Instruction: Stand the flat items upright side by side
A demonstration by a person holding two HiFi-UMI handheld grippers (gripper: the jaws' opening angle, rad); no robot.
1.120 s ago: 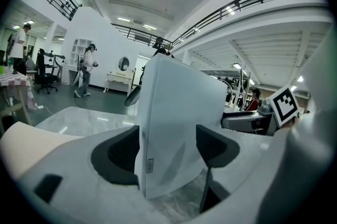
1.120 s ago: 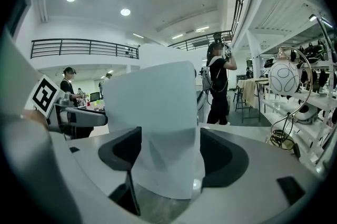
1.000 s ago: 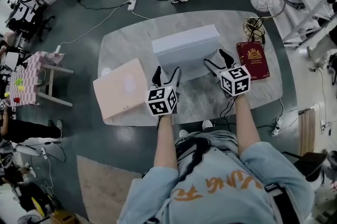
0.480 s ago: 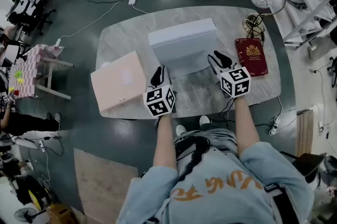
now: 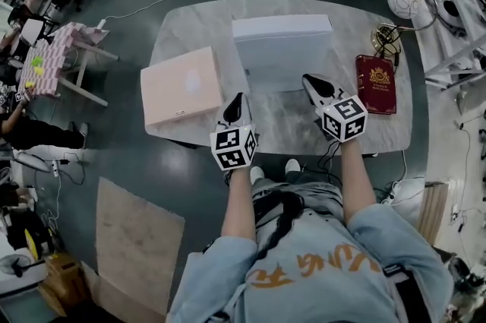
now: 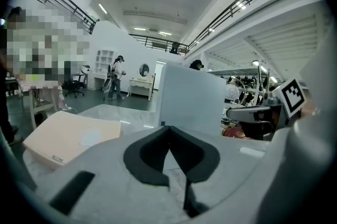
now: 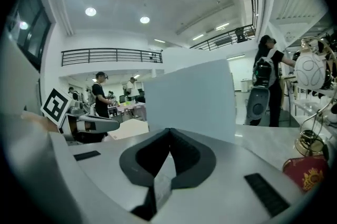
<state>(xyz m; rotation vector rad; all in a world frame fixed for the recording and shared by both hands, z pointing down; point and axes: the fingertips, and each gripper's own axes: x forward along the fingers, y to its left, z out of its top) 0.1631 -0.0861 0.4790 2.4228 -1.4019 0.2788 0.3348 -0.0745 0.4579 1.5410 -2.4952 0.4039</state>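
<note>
Counting three flat items on bench [image 5: 281,135]: white box [image 5: 282,48] standing upright at centre, pink box [image 5: 181,86] lying left, red book [image 5: 376,83] lying right. Left claw [image 5: 236,102] and right claw [image 5: 313,82] hovering before white box, just finishing closing, empty.

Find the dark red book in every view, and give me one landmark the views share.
Head view: the dark red book lies flat, right of the white box.
Left gripper view: a red sliver low, right of the box.
Right gripper view: bottom right corner.
Shared landmark: the white box, central in every view.
</note>
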